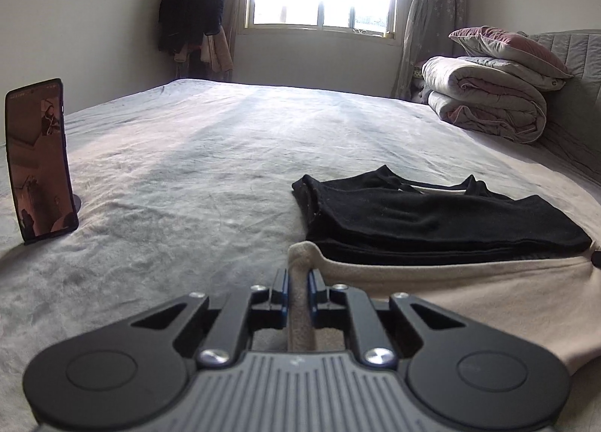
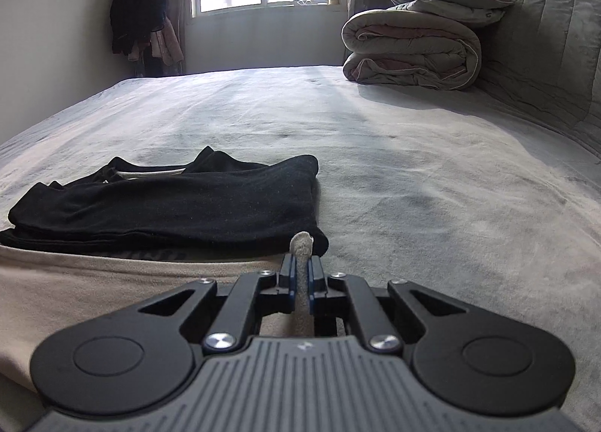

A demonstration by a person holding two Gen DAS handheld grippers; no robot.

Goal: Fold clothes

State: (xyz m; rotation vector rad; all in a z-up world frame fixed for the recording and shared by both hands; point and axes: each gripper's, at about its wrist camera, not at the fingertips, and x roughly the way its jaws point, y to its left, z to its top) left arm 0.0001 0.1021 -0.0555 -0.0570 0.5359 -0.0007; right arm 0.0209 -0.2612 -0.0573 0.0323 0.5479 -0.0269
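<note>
My right hand-held gripper (image 2: 300,274) pinches a raised fold of the beige garment (image 2: 112,293) between its pads. Just beyond it I see folded black clothes (image 2: 169,210) on the grey bed (image 2: 432,188), with a rolled quilt (image 2: 413,53) by the headboard.

The beige garment (image 1: 469,289) runs off the lower right frame edge, its far part hidden under the folded black garment (image 1: 432,222); the phone (image 1: 39,161) screen is too blurred to read.

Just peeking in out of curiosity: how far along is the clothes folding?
Done: a black knit garment lies folded on the grey bed cover. In hand: the left gripper and right gripper each pinch an edge of a beige fleece garment. Left: folding that beige piece, which lies spread out.
</note>
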